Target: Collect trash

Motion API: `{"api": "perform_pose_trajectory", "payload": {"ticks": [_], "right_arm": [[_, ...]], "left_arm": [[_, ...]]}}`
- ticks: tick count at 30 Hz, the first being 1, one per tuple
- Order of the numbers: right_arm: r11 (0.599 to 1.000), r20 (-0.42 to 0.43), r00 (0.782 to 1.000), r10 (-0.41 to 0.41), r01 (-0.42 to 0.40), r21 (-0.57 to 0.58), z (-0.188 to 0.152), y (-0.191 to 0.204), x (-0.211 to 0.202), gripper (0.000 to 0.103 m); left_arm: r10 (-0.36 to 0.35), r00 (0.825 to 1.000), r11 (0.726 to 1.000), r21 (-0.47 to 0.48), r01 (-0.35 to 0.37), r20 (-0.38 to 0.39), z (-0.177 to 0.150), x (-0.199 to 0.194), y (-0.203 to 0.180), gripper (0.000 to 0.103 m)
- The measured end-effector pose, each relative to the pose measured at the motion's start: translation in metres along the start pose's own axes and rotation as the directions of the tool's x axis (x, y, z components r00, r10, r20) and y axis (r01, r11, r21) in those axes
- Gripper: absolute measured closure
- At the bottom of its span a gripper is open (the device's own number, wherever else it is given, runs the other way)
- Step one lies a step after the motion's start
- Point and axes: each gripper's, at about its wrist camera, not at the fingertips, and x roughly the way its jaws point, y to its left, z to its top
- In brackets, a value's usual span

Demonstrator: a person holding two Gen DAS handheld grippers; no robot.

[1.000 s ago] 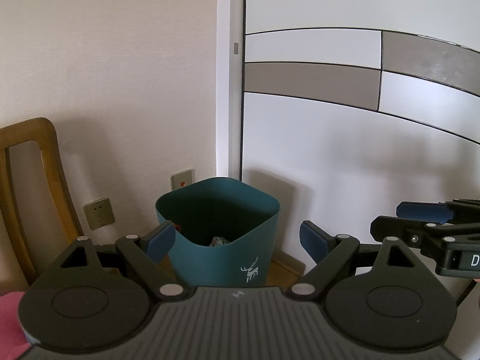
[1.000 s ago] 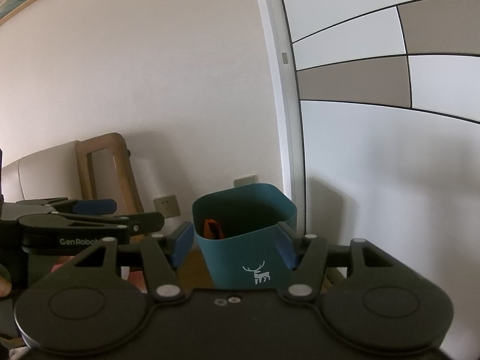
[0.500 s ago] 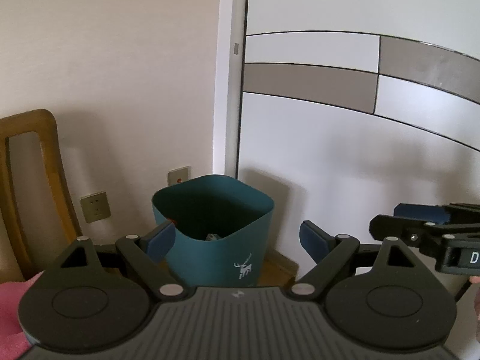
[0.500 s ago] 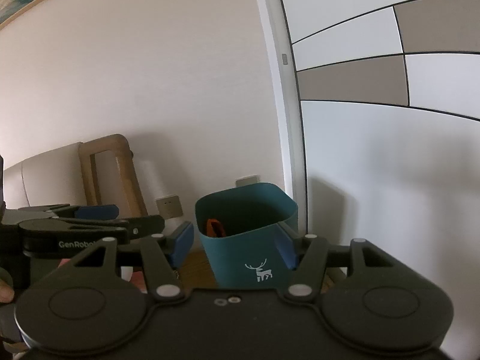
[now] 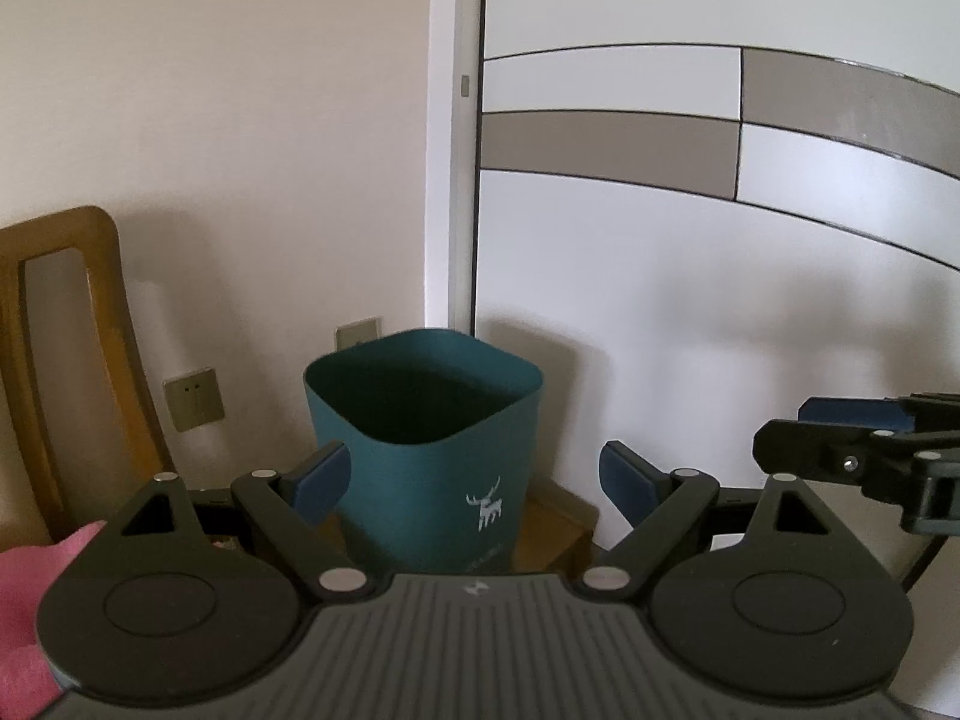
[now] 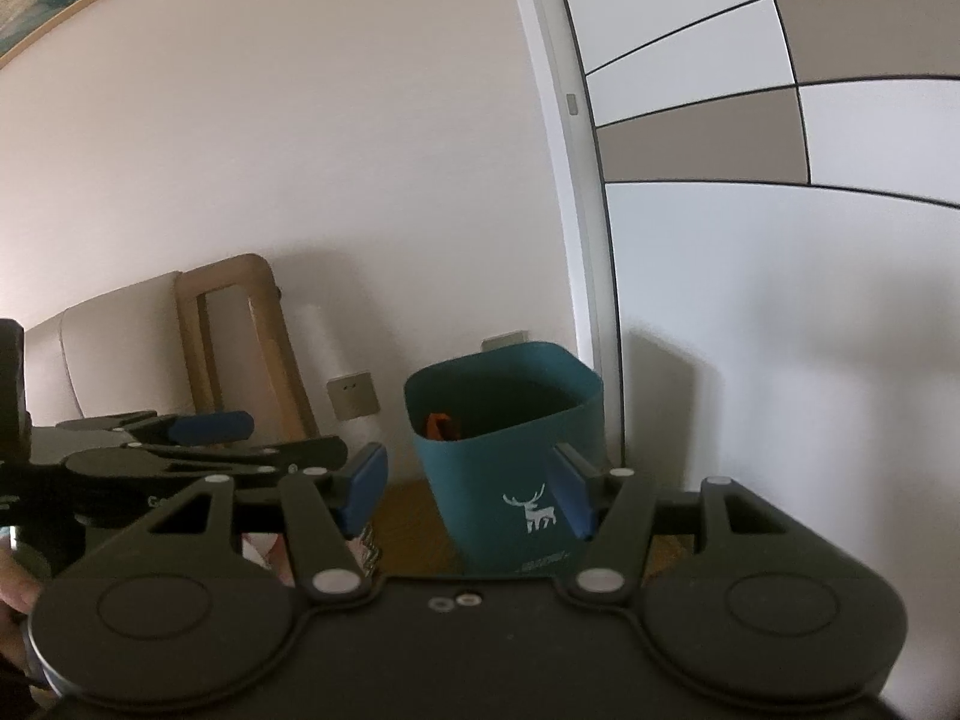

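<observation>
Bin: the teal trash bin (image 5: 429,450) with the white deer print is standing on the floor in the corner, against the wall beside the white and grey panelled door (image 5: 690,240); in my views it is sitting lower and a little farther off than a second ago.
Change: I am lifting and drawing both grippers back from the bin, so the left view is no longer looking down into it.
Left gripper (image 5: 474,477): I am holding it wide open, with nothing between the blue pads.
Right gripper (image 6: 468,489): I am holding it equally wide open and empty.
Trash: an orange scrap (image 6: 441,426) is lying inside the bin, near its left wall; no other trash is showing.
Meaning: I am judging the drop as finished, and I am now free to go looking for the next piece.
</observation>
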Motion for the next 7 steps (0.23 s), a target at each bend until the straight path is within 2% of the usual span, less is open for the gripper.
{"api": "perform_pose_trajectory", "payload": {"ticks": [5, 7], "right_arm": [[1.0, -0.012, 1.0, 0.006, -0.006, 0.011, -0.012, 0.002, -0.008, 0.044], [1.0, -0.014, 1.0, 0.01, -0.009, 0.023, -0.017, 0.002, -0.013, 0.044]], "left_arm": [[0.049, 0.999, 0.999, 0.0, -0.049, 0.004, -0.016, -0.008, -0.001, 0.012], [0.049, 0.999, 0.999, -0.018, -0.049, 0.003, -0.021, -0.01, 0.002, 0.012]]}}
